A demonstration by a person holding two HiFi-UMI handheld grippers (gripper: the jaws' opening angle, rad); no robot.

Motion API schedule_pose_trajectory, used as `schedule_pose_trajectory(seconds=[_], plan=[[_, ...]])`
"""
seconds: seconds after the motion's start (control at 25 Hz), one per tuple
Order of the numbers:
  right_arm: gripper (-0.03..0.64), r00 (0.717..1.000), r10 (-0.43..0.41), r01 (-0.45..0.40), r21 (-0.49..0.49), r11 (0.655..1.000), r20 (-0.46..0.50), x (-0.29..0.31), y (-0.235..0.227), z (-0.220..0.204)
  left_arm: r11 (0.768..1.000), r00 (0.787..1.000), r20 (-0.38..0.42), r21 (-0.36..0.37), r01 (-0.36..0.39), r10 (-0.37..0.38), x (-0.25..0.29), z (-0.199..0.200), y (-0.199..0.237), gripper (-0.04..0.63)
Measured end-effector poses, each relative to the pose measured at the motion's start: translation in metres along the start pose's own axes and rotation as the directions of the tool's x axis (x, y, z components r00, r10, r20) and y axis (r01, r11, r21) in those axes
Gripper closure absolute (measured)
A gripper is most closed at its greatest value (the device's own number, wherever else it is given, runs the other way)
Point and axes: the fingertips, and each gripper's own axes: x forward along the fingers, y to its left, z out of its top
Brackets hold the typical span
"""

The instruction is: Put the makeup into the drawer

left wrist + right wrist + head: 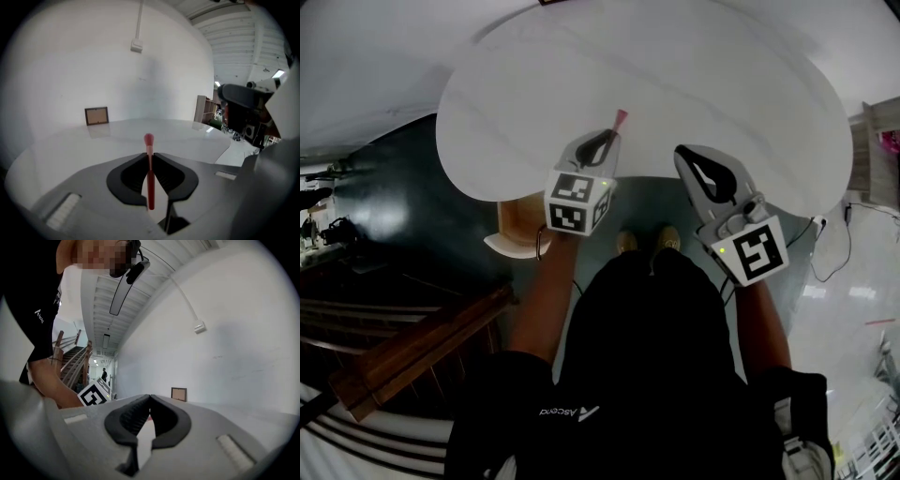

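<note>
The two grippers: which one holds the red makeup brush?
The left gripper: the red makeup brush is clamped between its fingers. The right gripper is shut and empty.

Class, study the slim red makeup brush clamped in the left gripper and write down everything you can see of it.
The slim red makeup brush has a glossy, plastic-looking red handle, a paler pink neck and a small rounded pink head. It stands crosswise to the jaws, head upward, pinched at mid-length in the left gripper, which is shut on it. Its lower end hangs free. It is held over the near edge of the white round table.
</note>
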Motion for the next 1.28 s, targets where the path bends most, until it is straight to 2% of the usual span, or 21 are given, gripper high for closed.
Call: schedule_pose_trajectory(seconds=[0.2, 0.4, 0.68, 0.84, 1.04, 1.28], plan=[[0.614, 0.998, 0.056, -0.056, -0.002, 0.998, 0.028, -0.002, 0.016, 0.01, 0.999, 0.986, 0.166, -0.022, -0.028, 0.031, -0.049, 0.034, -0.013, 0.541], [0.614, 0.991, 0.123, -0.122, -0.008, 0.992, 0.047, 0.001, 0.037, 0.019, 0.997, 0.949, 0.304, -0.045, -0.069, 0.08, -0.103, 0.057, -0.017, 0.541], [0.614, 0.977, 0.2, -0.198, -0.031, 0.98, 0.077, 0.014, 0.088, 0.036, 0.989, 0.891, 0.43, -0.083, -0.118, 0.143, -0.185, 0.071, -0.005, 0.541], [0.614, 0.97, 0.23, -0.226, -0.054, 0.973, 0.082, 0.03, 0.121, 0.043, 0.987, 0.867, 0.472, -0.089, -0.134, 0.16, -0.221, 0.067, 0.013, 0.541], [0.614, 0.972, 0.221, -0.216, -0.075, 0.974, 0.073, 0.052, 0.166, 0.042, 0.991, 0.843, 0.521, -0.076, -0.109, 0.132, -0.261, 0.053, 0.04, 0.541], [0.614, 0.986, 0.151, -0.145, -0.083, 0.986, 0.074, 0.096, 0.295, 0.054, 0.999, 0.819, 0.572, -0.014, -0.043, 0.043, -0.38, 0.011, 0.108, 0.541]])
